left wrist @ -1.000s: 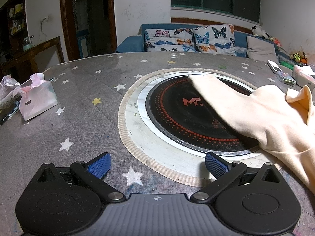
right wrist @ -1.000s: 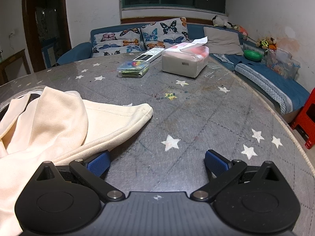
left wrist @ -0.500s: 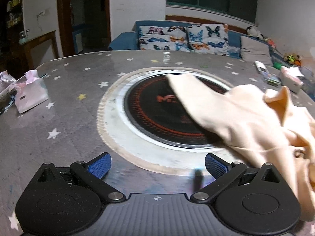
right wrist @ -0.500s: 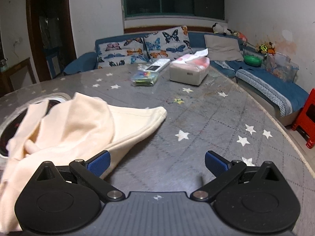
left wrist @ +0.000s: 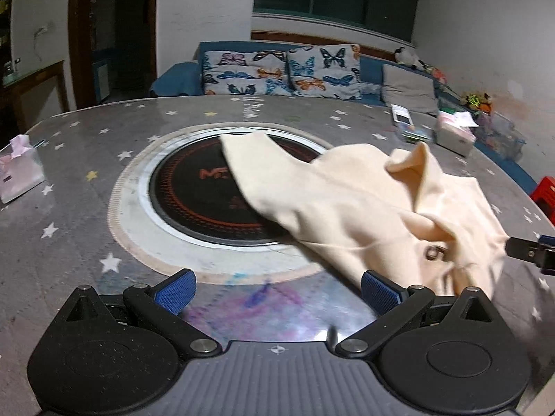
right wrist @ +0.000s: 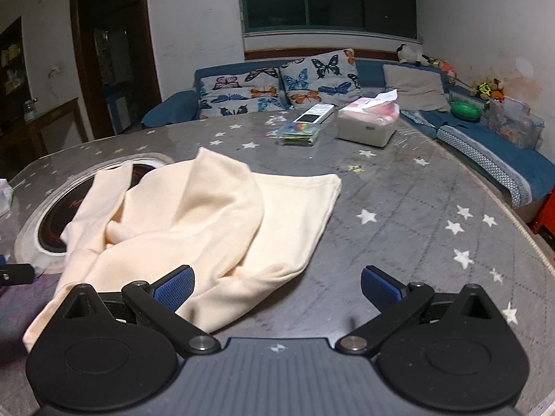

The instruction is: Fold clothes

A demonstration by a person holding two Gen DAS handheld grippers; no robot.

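A cream garment [left wrist: 364, 208] lies crumpled on the grey star-patterned table, partly over the round black hotplate [left wrist: 197, 194]. It also shows in the right wrist view [right wrist: 194, 222], bunched at the left with one flat end reaching right. My left gripper [left wrist: 277, 289] is open and empty above the table, the garment by its right finger. My right gripper [right wrist: 277, 287] is open and empty, its left finger over the garment's near edge. The right gripper's tip shows at the edge of the left wrist view [left wrist: 534, 251].
A tissue box [right wrist: 367, 123], a remote [right wrist: 314, 114] and a small clear box [right wrist: 300, 133] sit at the table's far side. A pink bag [left wrist: 19, 170] stands at the left. A blue sofa with butterfly cushions [left wrist: 281, 72] is behind. A red stool [right wrist: 546, 215] is right.
Both grippers have pulled back and risen, so more table and garment show. The garment looks more bunched toward the middle than a second ago.
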